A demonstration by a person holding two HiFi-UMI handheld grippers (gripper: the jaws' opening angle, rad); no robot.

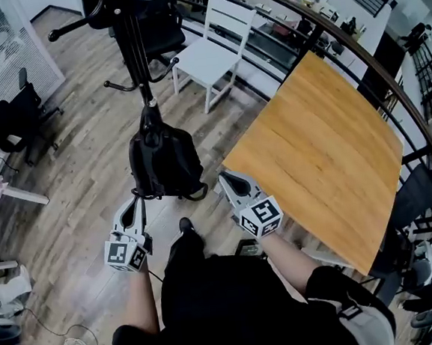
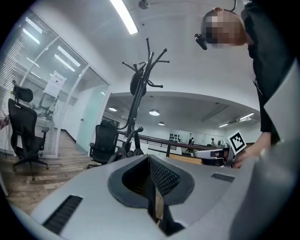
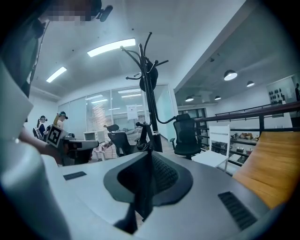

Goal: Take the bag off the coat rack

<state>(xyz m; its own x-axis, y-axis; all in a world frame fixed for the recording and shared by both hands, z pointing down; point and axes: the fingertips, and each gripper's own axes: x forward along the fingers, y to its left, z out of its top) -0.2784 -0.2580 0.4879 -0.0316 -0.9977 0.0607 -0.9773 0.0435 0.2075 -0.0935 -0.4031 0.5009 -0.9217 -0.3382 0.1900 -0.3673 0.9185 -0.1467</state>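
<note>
Nothing done yet — the bag [image 1: 164, 161] hangs on the coat rack [image 1: 136, 47]; your left claw [image 1: 135, 205] and right claw [image 1: 228, 180] are closed, empty, near it.

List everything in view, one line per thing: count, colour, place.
coat rack: one, black, top centre of the head view
bag: one, black, hanging on the coat rack, just ahead of both grippers
chair: one, white, right of the rack
table: one, light wood, right side
office chair: one, black, far left
floor: wood planks, under everything
left gripper: grey, shut, empty, below the bag
right gripper: grey, shut, empty, beside the table's edge
</note>
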